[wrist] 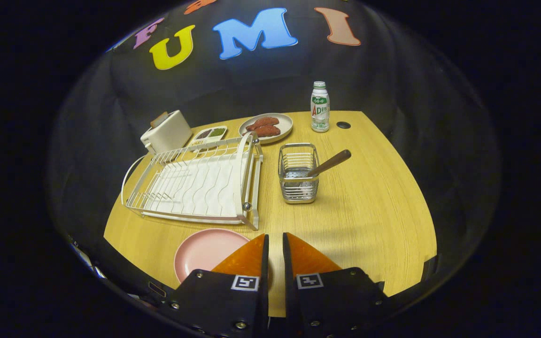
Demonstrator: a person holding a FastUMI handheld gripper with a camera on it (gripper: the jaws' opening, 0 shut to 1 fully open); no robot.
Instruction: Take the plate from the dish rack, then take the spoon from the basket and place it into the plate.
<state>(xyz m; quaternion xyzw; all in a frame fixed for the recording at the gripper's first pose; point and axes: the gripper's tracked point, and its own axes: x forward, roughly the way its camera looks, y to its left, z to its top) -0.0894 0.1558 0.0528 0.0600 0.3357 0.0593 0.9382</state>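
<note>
A: Reaching for the spoon [328, 164] looked like the step in hand. Its brown handle stuck up out of the wire basket [298, 179] and leaned up and away to the right, toward the far right of the bench [374, 197]; the bowl end was down inside the basket and I couldn't make it out. The long axis ran on a slant from the basket's floor up past its right rim.

B: And the plate?

A: The pink plate [203, 251] already lay flat on the bench, just in front of the dish rack [195, 183] and partly behind the left finger. The rack itself held no plate that I could see, so I judged the first step done.

B: What was the hand-held gripper [274, 244] doing?

A: Its fingers stood nearly together, only a narrow slit between them, gripping nothing. It hung over the near bench, with the basket well ahead of it and slightly right.

B: So the next move?

A: In my view it called for opening the fingers, travelling forward to the basket, and closing across the handle's free upper part, square to that slant. Then lifting along the handle's line so the bowl cleared the wires, and carrying it back left to the plate.

B: Anything else about?

A: Beyond the rack sat a toaster [167, 131], a small tray [209, 134], a plate of food [266, 127] and a bottle [320, 107], all well apart from the spoon.
</note>
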